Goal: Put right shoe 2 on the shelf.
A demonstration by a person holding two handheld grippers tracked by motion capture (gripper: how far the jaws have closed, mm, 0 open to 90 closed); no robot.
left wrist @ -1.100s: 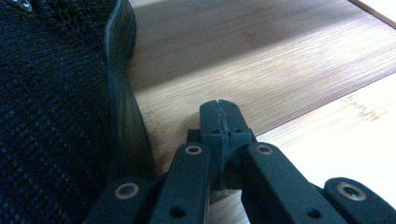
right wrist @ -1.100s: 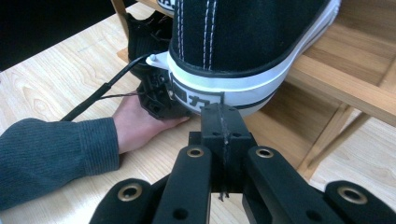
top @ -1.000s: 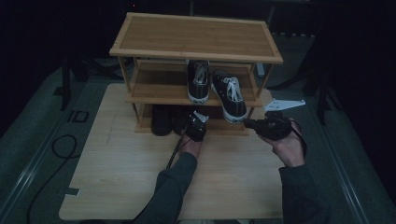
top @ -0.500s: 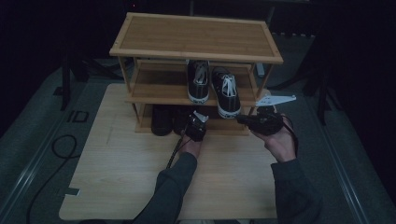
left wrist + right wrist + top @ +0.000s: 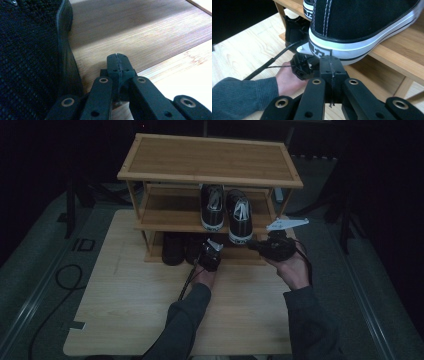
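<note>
Dim room, pale wooden table (image 5: 125,320) carrying a three-tier shoe rack (image 5: 210,157). My right gripper (image 5: 331,62), jaws closed and empty, sits just below the heel of the right-hand sneaker (image 5: 239,217), heel-out on the middle shelf beside its partner. My left gripper (image 5: 117,61), closed and empty, rests beside a black shoe (image 5: 30,57) on the bottom shelf.
</note>
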